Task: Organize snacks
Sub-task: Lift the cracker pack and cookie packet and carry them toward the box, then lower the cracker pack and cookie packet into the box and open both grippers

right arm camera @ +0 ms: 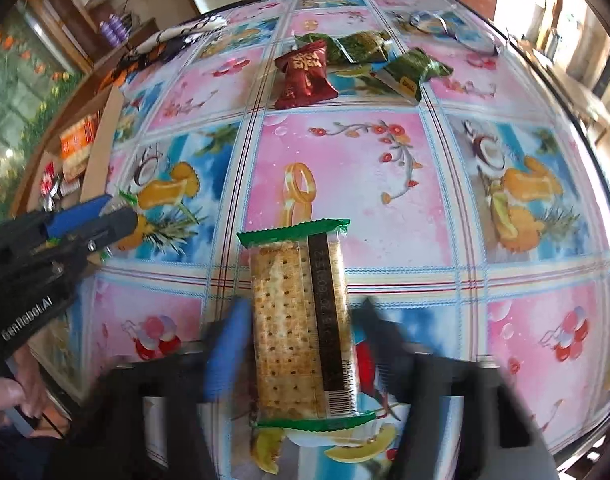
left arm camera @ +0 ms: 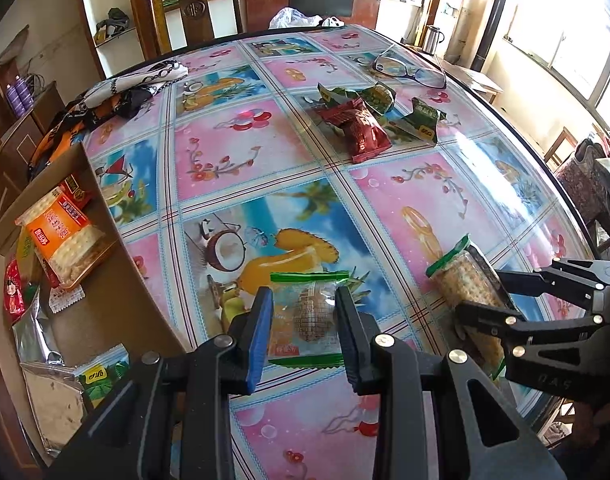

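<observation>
My left gripper is shut on a small clear snack packet with green ends, holding it just over the table. My right gripper has its fingers on both sides of a long cracker pack with green ends; it also shows in the left wrist view. The right view is blurred around the fingers. A red snack bag and several green packets lie at the far side of the table. A cardboard box at the left holds an orange cracker pack and other snacks.
A floral plastic tablecloth covers the round table. Eyeglasses lie at the far right. A patterned cloth lies at the far left. A wooden chair stands behind the table. The table edge runs along the right.
</observation>
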`<state>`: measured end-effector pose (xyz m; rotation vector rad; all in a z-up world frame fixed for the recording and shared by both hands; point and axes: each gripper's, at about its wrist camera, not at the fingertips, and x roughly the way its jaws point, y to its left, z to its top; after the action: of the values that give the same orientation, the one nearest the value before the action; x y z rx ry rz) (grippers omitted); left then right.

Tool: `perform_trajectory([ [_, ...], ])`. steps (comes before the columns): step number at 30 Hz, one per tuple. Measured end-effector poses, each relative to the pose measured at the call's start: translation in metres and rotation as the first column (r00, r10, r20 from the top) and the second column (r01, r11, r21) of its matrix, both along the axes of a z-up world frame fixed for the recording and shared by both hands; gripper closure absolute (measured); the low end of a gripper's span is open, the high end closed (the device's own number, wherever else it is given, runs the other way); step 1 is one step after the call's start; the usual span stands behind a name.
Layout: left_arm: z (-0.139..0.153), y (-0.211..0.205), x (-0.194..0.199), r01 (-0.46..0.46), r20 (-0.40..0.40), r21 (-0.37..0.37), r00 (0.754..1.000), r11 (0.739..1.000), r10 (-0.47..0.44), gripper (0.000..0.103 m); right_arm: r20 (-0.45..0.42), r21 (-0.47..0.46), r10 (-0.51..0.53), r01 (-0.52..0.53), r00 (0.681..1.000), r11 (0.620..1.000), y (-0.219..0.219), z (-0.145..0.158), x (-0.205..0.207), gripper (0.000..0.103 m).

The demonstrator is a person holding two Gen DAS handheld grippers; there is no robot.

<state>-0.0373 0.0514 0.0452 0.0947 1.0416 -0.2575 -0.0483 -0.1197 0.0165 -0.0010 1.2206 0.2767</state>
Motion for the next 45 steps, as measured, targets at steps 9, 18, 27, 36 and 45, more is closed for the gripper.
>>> perform_trajectory([
  [9,0.005,0.003,0.000,-0.004,0.008,-0.004,1.000,1.000,0.004,0.073,0.068,0.000,0.025,-0.025,0.997,1.000,0.001,0.013,-0.006,0.054],
  [18,0.022,0.014,-0.001,-0.040,0.059,0.000,0.997,0.999,0.040,0.073,0.085,-0.003,0.040,-0.040,0.996,0.999,0.008,0.017,-0.007,0.054],
  [27,0.048,0.042,-0.001,-0.110,0.131,-0.011,0.985,0.994,0.110,0.073,0.110,-0.007,0.059,-0.059,0.992,0.998,0.015,0.028,-0.006,0.054],
  [36,0.062,0.080,-0.003,-0.189,0.158,-0.037,0.969,0.981,0.192,0.073,0.137,-0.017,0.117,-0.116,0.984,0.993,0.037,0.044,-0.001,0.054],
  [45,0.060,0.119,-0.007,-0.254,0.146,-0.046,0.955,0.966,0.258,0.072,0.152,0.007,0.196,-0.199,0.969,0.980,0.081,0.064,0.010,0.053],
])
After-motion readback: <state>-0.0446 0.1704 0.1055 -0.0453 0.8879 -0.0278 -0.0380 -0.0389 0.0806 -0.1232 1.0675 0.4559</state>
